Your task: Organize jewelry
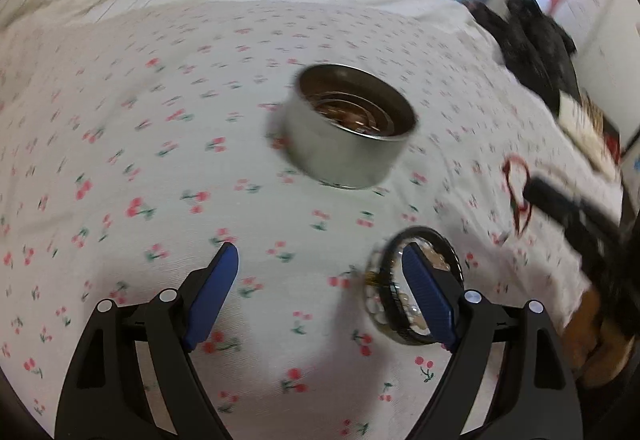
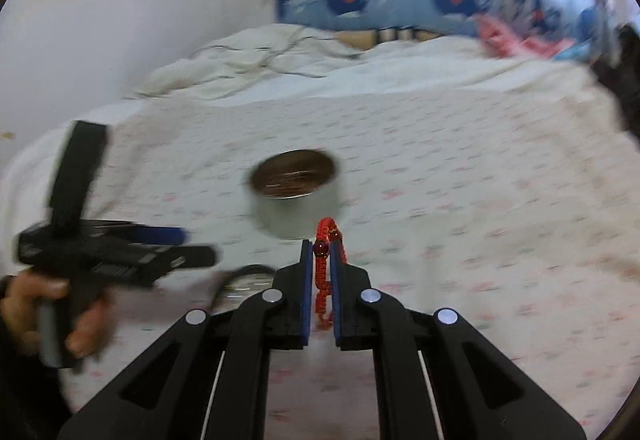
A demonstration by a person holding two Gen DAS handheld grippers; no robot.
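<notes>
A round silver tin (image 1: 352,128) stands open on the cherry-print bedsheet (image 1: 160,144), with jewelry inside; it also shows in the right wrist view (image 2: 296,192). My left gripper (image 1: 320,260) is open above the sheet, its right finger in front of a pile of bracelets (image 1: 400,292), a black ring-shaped one and a pearl one. My right gripper (image 2: 322,252) is shut on a red braided bracelet (image 2: 326,272) and holds it above the sheet, just short of the tin. In the left wrist view the red bracelet (image 1: 518,196) hangs from the right gripper's tip at the right.
White blankets (image 2: 280,60) are bunched at the back of the bed by the wall. A blue patterned cushion (image 2: 380,0) and pink cloth (image 2: 508,36) lie beyond. Dark clothing (image 1: 532,40) sits at the bed's right edge. My left hand and gripper (image 2: 100,252) show at left.
</notes>
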